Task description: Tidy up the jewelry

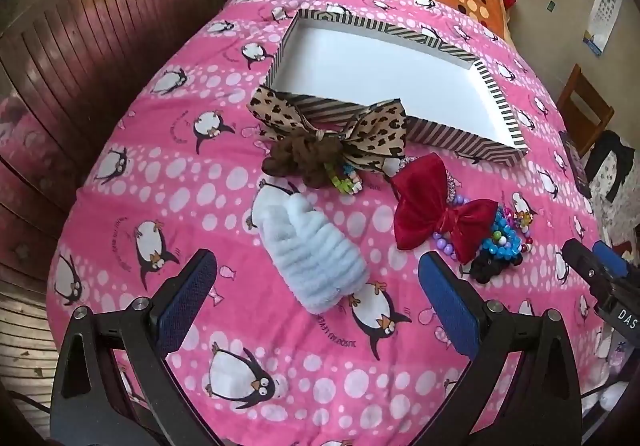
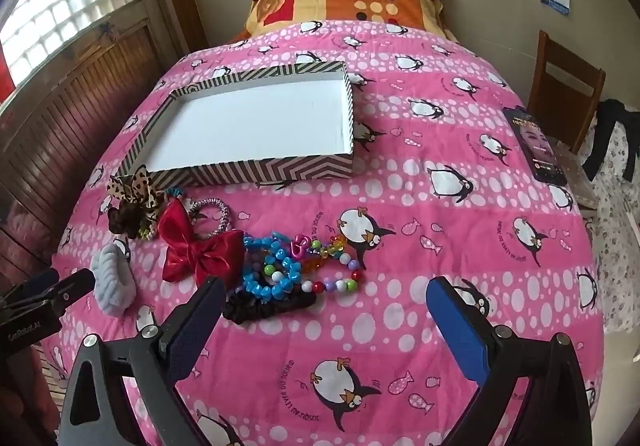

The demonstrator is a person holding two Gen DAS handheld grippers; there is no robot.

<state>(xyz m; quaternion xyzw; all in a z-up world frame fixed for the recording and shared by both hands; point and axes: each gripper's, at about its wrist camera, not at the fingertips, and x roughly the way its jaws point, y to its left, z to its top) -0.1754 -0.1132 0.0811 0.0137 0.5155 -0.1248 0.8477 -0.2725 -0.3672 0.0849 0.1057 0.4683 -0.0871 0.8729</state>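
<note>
1. Your left claw (image 1: 318, 300) is spread wide with nothing in it, hanging low over the pink penguin blanket (image 1: 168, 173). The pale blue fuzzy scrunchie (image 1: 316, 258) sits right between the blue pads (image 1: 450, 310) and a bit ahead of them, not touching either one as far as I can tell.
2. Your right claw (image 2: 326, 326) is spread wide too, holding nothing. The black scrunchie (image 2: 268, 306) lies just past its left pad (image 2: 196, 326), and right behind that is the pile of turquoise bead bracelets (image 2: 272, 266).
3. A string of mixed coloured beads (image 2: 336, 278) curls off the right of that pile, with a pink heart charm (image 2: 299, 246) at the top of it.
4. Left of the beads you've got the red bow (image 2: 196, 246), lying over the edge of a sparkly pink bracelet (image 2: 210, 215).
5. Further back and left, the leopard print bow (image 1: 328, 129) rests on a brown scrunchie (image 1: 304, 161), leaning against the front wall of the striped box (image 1: 460, 137).
6. The box is open, white inside, with none of the jewelry in it yet. Everything is out on the blanket in front of it.
7. Way off to the right, a phone (image 2: 534, 143) lies near the edge of the bed, well apart from the rest.
</note>
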